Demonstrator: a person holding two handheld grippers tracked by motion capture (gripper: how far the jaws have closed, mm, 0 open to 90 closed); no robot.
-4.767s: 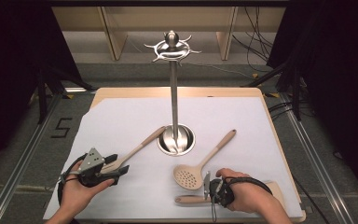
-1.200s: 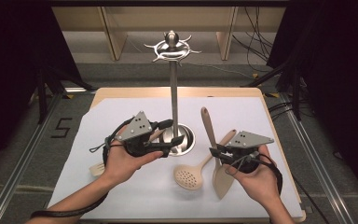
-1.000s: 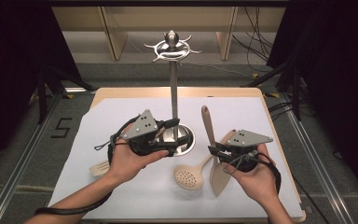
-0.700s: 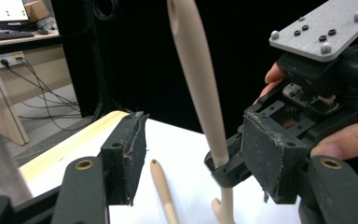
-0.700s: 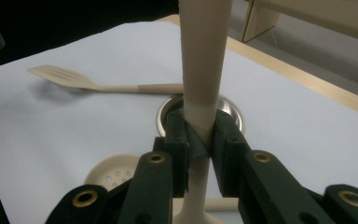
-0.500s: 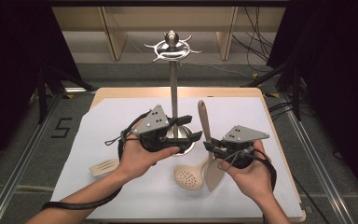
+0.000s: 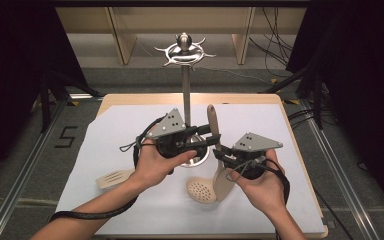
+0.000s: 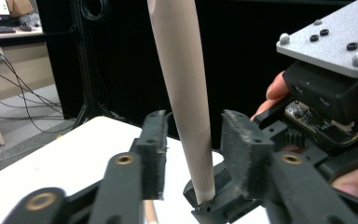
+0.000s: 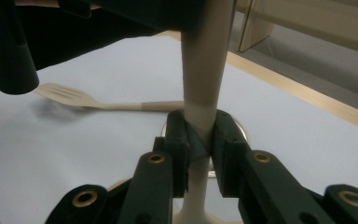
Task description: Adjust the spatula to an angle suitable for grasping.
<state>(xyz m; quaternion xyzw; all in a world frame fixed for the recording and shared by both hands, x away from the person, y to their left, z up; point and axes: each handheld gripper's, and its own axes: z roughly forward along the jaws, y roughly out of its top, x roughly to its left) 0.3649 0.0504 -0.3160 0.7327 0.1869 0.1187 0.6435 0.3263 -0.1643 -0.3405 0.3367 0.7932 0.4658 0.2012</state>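
My right gripper (image 7: 219, 154) is clamped on the neck of a pale wooden spatula with a long tapered handle (image 7: 214, 131); in the right gripper view its black pads (image 9: 179, 135) press the narrow stem from both sides, and the handle rises upright above them. The broad blade hangs below, close over the white paper-covered table (image 7: 105, 125), near its middle towards the front edge. My left gripper (image 7: 211, 136) reaches in level from the left, its jaws astride the same handle higher up. They have just been closing. In the left gripper view the handle stands between the pads (image 8: 151, 154) with a sliver of gap on each side, so I read no grip there yet.

Just behind both grippers stands the shiny metal utensil stand with a round base and hooked crown (image 7: 185, 75), at the table's centre. A round perforated wooden skimmer (image 7: 201, 190) lies just beside the spatula blade. A slotted wooden turner (image 7: 111, 178) lies flat near the left front, partly under my left wrist.
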